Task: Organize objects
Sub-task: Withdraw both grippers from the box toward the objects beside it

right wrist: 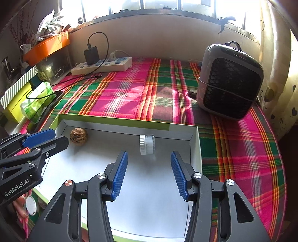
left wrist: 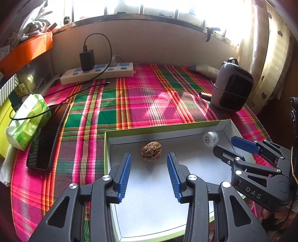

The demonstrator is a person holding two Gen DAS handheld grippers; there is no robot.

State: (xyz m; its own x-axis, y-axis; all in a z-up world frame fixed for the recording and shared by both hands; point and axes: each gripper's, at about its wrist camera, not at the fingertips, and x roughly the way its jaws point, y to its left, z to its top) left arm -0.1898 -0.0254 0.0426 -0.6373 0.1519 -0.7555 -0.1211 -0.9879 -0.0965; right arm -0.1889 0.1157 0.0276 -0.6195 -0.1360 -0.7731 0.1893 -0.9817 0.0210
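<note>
Window glare [left wrist: 214, 11] blanks whatever lies outside.

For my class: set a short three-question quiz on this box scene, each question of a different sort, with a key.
1. True or false: the walnut lies inside the box.
2. Which tool faces the small white jar? A) left tool B) right tool
3. Fill in: on the plaid cloth behind the box stands a grey ____.

Key: 1 true. 2 B. 3 heater. Both tools are open and hold nothing.
</note>
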